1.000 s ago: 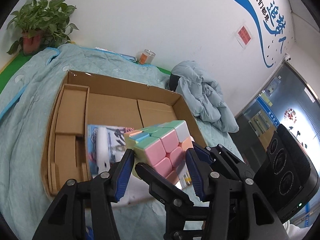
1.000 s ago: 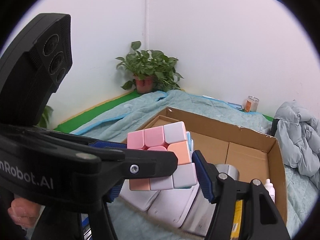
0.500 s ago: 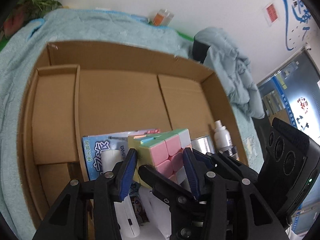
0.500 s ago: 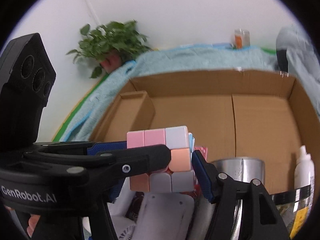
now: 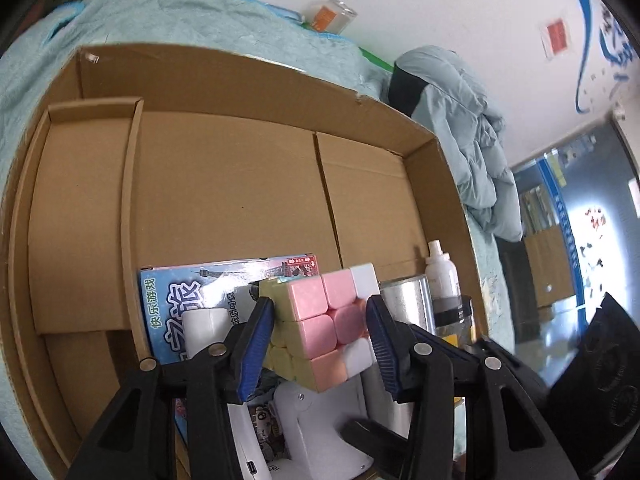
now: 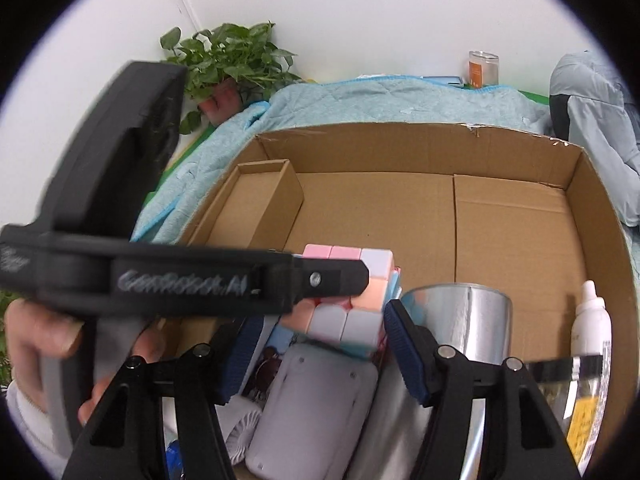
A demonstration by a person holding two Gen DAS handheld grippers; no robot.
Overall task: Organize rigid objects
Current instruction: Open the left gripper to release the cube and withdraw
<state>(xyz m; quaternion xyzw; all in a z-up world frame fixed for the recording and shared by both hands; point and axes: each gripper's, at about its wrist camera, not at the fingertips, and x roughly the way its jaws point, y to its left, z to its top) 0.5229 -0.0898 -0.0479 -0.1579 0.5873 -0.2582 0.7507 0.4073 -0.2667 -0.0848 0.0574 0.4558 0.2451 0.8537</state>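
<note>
Clamping the cube (image 5: 326,326) between its blue pads, the left gripper (image 5: 320,344) holds it over clutter at the near end of the box (image 5: 224,184). The right gripper (image 6: 316,354) seems spread apart and empty, though blur makes that uncertain. Released here, the cube could land tilted on the white gadget (image 5: 316,428) below and roll against the steel can (image 5: 404,300).

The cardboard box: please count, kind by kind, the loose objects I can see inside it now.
Pastel cube, held by the left gripper: 1
Blue game box: 1
Metal can: 1
White bottle: 1
White devices: 2
Clear jar: 1
Total in cardboard box: 7
</note>
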